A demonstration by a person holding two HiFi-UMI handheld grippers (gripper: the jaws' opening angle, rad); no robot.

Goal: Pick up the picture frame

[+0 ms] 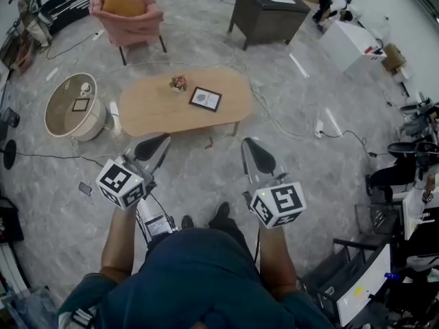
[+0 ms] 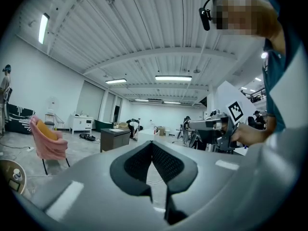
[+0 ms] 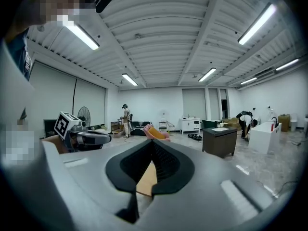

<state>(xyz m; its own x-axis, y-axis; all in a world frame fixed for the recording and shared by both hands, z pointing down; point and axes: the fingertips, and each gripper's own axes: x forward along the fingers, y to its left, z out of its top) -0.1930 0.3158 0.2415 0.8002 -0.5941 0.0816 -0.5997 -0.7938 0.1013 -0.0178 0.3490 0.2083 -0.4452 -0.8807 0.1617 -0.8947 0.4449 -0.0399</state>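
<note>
A person stands on the grey floor (image 1: 206,163) of a large hall, short of a low oval wooden worktop (image 1: 154,115), holding a hand-held gripper in each hand at about waist height. The left hand-held gripper (image 1: 156,144) has its jaws closed tip to tip with nothing between them, and the right hand-held gripper (image 1: 252,151) looks the same, its dark pads meeting at the front and holding nothing. Both point roughly level towards the worktop. The picture frame (image 1: 205,99), dark-edged with a pale mount, lies flat on the worktop's right half, ahead of both hand-held grippers and well apart from them, on a line that runs between the two. It sits ahead and to the right of the left hand-held gripper, and ahead and to the left of the right one. A small bunch of flowers (image 1: 179,83) stands just beyond the frame's far left corner. A pink armchair (image 1: 127,16) stands farther off, past the worktop.
</note>
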